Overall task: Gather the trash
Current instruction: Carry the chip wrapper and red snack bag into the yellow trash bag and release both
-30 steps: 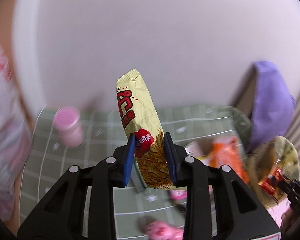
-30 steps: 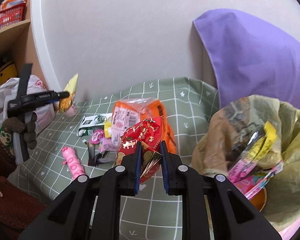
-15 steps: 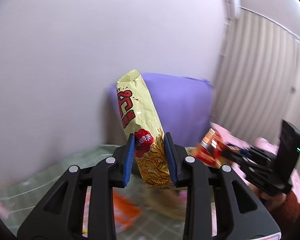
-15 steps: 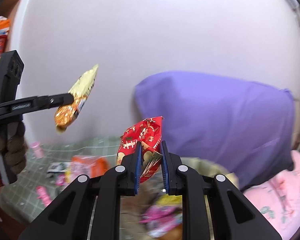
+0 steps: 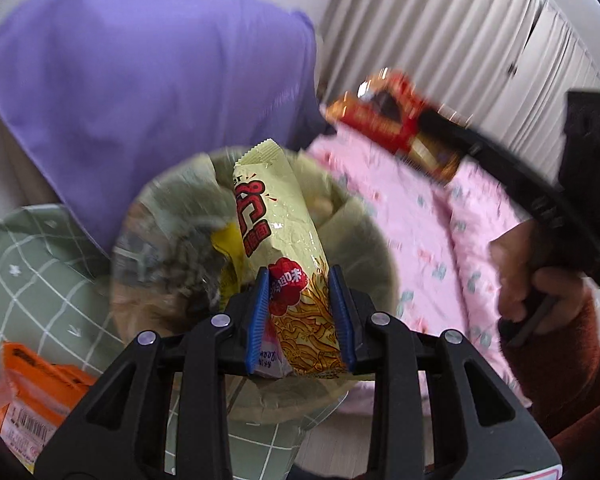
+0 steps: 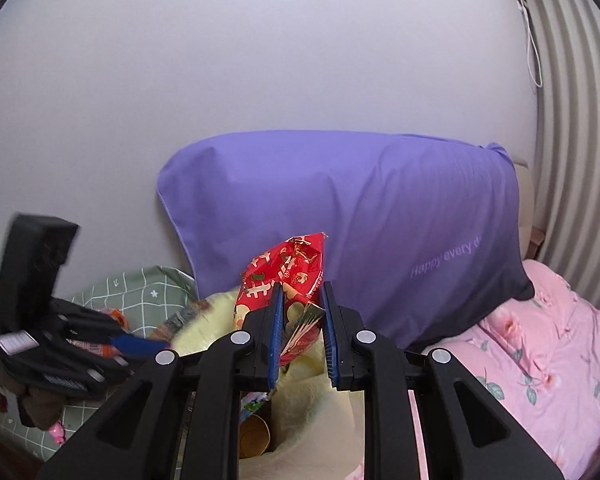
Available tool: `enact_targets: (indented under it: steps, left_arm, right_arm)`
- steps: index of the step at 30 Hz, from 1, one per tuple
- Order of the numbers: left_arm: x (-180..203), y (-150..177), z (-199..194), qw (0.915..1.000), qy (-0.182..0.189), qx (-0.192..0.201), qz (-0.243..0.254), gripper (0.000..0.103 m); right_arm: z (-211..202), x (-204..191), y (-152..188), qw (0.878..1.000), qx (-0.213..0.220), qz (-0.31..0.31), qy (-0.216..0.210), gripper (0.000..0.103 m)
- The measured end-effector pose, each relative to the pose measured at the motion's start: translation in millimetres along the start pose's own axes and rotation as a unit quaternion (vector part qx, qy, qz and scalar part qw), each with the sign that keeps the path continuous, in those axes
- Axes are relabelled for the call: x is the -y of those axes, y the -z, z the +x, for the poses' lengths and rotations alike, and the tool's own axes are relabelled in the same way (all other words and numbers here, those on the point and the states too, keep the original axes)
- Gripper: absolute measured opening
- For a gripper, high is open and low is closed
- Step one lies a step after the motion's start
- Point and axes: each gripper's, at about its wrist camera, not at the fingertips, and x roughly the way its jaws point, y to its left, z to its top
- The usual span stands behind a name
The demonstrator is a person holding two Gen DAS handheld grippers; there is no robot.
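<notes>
Above the trash bag's rim (image 5: 364, 216), the left gripper (image 5: 302, 316) clamps a light, crinkly yellow wrapper (image 5: 276, 232) low; the right gripper (image 6: 300, 332) pinches a limp red wrapper (image 6: 284, 272).

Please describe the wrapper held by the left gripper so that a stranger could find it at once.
Start from the purple pillow against the wall; below it is the open trash bag. Above the bag, the left gripper holds the yellow wrapper between its jaws. It is pale yellow and long, while the red wrapper nearby is shorter.

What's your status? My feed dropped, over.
Left gripper shut on yellow wrapper, over the trash bag. Right gripper shut on red wrapper. Nothing blocking.
</notes>
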Motion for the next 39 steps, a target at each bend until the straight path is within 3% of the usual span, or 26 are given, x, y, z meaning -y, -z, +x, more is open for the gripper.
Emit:
enact_targets:
  steps: [4,8,13,19,30,32,34,37,39]
  left_arm:
    - [-7,0,32,0.9938,-0.098,-0.042,0.032,0.027]
    - [-35,5,29,0.9914,-0.122,-0.047,-0.001,0.021]
    - [-52,20,19,0.9921,-0.115,-0.045,-0.022,0.020]
    - [-53,32,1,0.9956,-0.079,-0.027,-0.044,0.020]
    - [-47,20,-14,0.9976,-0.054,-0.003,-0.043,0.020]
    - [-40,17,-16,0.9979,-0.043,0.004,-0.050,0.024]
    - [-42,17,-20,0.9979,-0.033,0.012,-0.054,0.038]
    - [-43,15,-30,0.9974,-0.035,0.031,-0.055,0.048]
    - [-43,12,-37,0.9968,-0.040,0.039,-0.057,0.052]
  right_arm:
    - [6,1,7,1.000,-0.010,0.008,0.006,0.018]
    - [11,4,15,1.000,-0.022,0.021,-0.003,0.018]
    - [28,-6,28,0.999,-0.047,0.018,-0.019,0.018]
    - [43,-22,35,0.998,-0.064,0.005,-0.028,0.018]
    - [60,-24,39,0.996,-0.085,0.017,-0.012,0.018]
    - [62,-24,40,0.996,-0.085,0.018,0.002,0.019]
    - [63,-24,42,0.996,-0.089,0.016,0.009,0.022]
    - [64,-24,45,0.996,-0.091,0.013,0.011,0.044]
    - [65,-25,46,0.995,-0.096,0.009,0.012,0.047]
